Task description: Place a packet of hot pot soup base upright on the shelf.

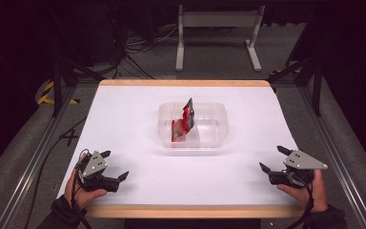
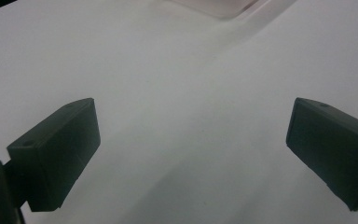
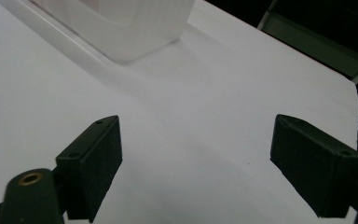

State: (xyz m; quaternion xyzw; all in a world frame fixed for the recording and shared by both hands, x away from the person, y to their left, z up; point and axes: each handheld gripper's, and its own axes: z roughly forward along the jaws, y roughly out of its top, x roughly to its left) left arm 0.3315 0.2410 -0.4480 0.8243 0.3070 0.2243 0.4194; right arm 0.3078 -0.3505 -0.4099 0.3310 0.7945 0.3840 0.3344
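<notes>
With both grippers resting low at the near edge of the counter (image 1: 124,109), I read this as either the pause before a reach or the rest after a drop; I cannot tell which. The left gripper (image 1: 115,165) has its jaws spread wide with nothing between them; in the left gripper view I see bare white counter across the whole gap, and a corner of the tub (image 2: 223,7) far ahead of the jaws, up and a little to the right. The right gripper (image 1: 272,159) is likewise wide open and empty; in the right gripper view the tub (image 3: 121,28) stands ahead and to the left of its jaws, well apart from them.

The tub (image 1: 193,125) is clear plastic and sits mid-counter, roughly between the two grippers and beyond both. Inside it a red packet (image 1: 183,125) leans upright, its dark top corner poking above the rim. Neither pair of jaws is near it.

If the packet is to come out, I judge the next move calls for one gripper to travel forward and inward over the tub rim, drop its open jaws to either side of the raised top edge, and pinch there. That thin flexible packet may fold or slip, so I would close on it squarely, while the other gripper steadies the light tub against sliding.
</notes>
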